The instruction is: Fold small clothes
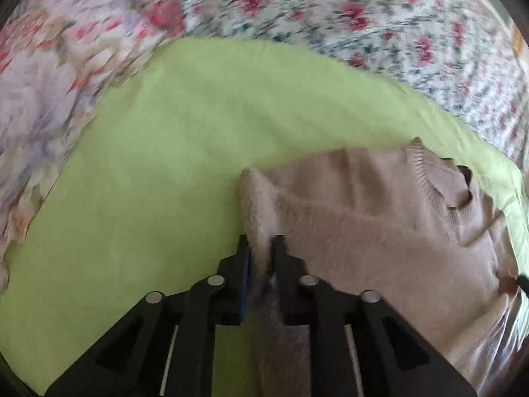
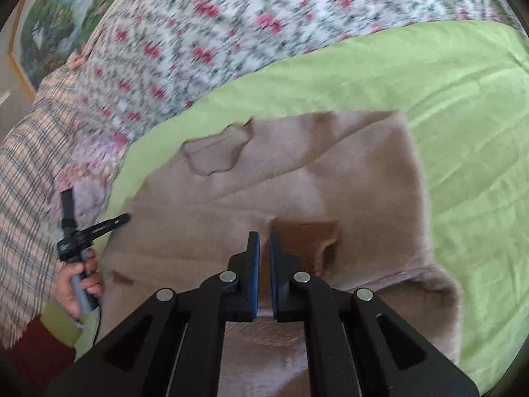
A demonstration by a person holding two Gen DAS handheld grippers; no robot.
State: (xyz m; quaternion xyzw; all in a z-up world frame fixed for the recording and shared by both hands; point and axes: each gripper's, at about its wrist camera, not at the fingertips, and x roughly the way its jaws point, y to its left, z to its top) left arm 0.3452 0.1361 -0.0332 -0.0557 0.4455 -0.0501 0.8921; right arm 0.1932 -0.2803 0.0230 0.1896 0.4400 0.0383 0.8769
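A fuzzy beige sweater (image 1: 380, 228) lies on a lime-green cloth (image 1: 165, 165), its ribbed collar (image 1: 426, 172) toward the right of the left wrist view. My left gripper (image 1: 261, 243) is shut on a raised fold at the sweater's left edge, with fabric pinched between the pads. In the right wrist view the same sweater (image 2: 297, 172) spreads out flat, and a brown cuff (image 2: 304, 236) lies on it. My right gripper (image 2: 264, 236) hovers just left of that cuff with its blue pads almost together; I see nothing held between them.
A floral bedspread (image 2: 231, 33) surrounds the green cloth (image 2: 463, 132), and a plaid fabric (image 2: 29, 165) lies at the left. A hand (image 2: 79, 281) in a dark red sleeve holds a grey handle with black arms (image 2: 96, 228) at the sweater's left edge.
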